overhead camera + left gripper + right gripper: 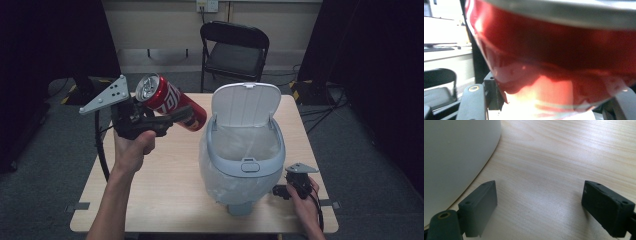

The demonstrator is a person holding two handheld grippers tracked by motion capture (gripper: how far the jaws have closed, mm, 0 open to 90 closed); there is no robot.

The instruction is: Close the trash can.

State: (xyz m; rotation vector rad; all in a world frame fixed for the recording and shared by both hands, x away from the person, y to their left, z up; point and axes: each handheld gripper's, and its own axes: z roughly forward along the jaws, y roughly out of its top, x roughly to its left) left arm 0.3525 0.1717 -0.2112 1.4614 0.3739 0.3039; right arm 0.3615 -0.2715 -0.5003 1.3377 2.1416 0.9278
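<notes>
High view: left gripper [172, 119] fingers clench red can [172, 101]; right gripper [539, 202] fingers spread, empty.

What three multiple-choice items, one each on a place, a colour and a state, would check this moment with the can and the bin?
1. Where is the red drink can?
A. Lying on the table
B. Held in the air to the left of the bin
C. Inside the bin

2. What colour is the folding chair behind the table?
A. Black
B. White
C. Red

3. How does the lid of the white bin stand?
A. Shut
B. Taken off and lying on the table
C. Swung up and open

Answers: 1 B, the left gripper clamps the can, tilted, above the table. 2 A, its seat and back are black. 3 C, the lid stands upright behind the bag-lined opening.
</notes>
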